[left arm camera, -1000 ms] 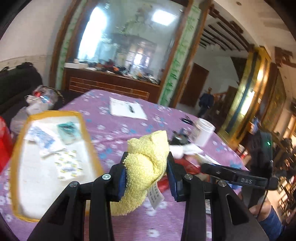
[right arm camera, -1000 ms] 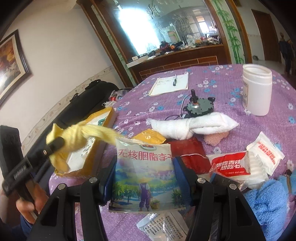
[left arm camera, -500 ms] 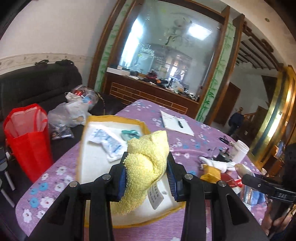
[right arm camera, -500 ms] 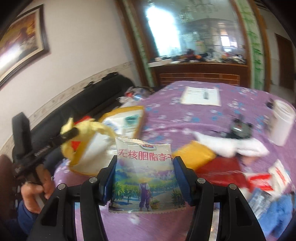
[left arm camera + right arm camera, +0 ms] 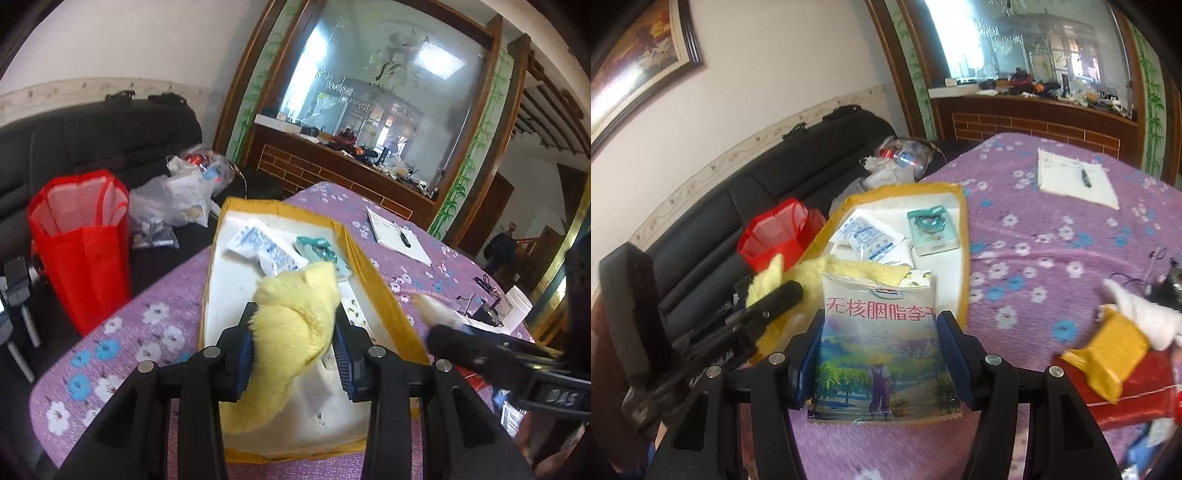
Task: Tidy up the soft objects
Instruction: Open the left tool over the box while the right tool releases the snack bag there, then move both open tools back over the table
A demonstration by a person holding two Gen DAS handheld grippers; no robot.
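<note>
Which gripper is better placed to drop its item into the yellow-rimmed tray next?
Left. The left gripper holds the yellow towel directly over the tray; the right gripper's snack bag is short of its near edge.

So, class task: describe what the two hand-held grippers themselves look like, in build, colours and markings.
Left hand-held gripper and right hand-held gripper: matt black angular plastic fingers, silver screw heads at the joints, and ribbed blue pads inside the tips. The right one's side bears pale lettering, partly blurred.

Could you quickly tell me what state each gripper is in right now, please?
Left gripper: closed on the yellow cloth.
Right gripper: closed on the snack packet.
</note>
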